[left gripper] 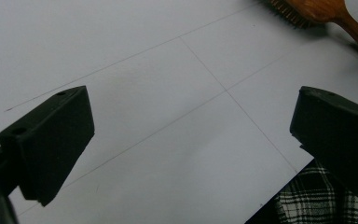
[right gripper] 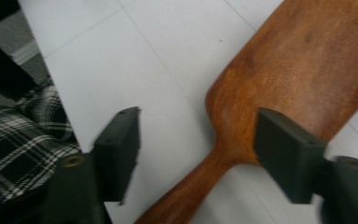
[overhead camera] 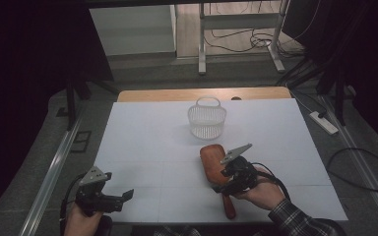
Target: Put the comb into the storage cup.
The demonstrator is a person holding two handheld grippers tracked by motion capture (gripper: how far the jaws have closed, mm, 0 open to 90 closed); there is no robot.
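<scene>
A brown wooden hairbrush (overhead camera: pixel 210 160) lies back side up on the white table (overhead camera: pixel 147 137), right of centre, with its handle toward the near edge. My right gripper (overhead camera: pixel 225 187) hangs over the neck of the hairbrush (right gripper: pixel 298 70). Its jaws straddle the neck where the handle meets the head: one jaw stands clear of the wood on the table side and the other is at the edge of the head. My left gripper (overhead camera: pixel 120 200) rests at the near left corner, jaws wide apart over bare table. In the left gripper view, the gripper (left gripper: pixel 191 140) has the hairbrush (left gripper: pixel 321 9) far off at the top right.
A white plastic basket (overhead camera: pixel 206 120) with a handle stands upright at the table's far middle. A wooden strip (overhead camera: pixel 202 93) borders the far edge. A plaid sleeve (overhead camera: pixel 295 219) comes in at the near right. Cables and a power strip (overhead camera: pixel 324 123) lie on the floor to the right.
</scene>
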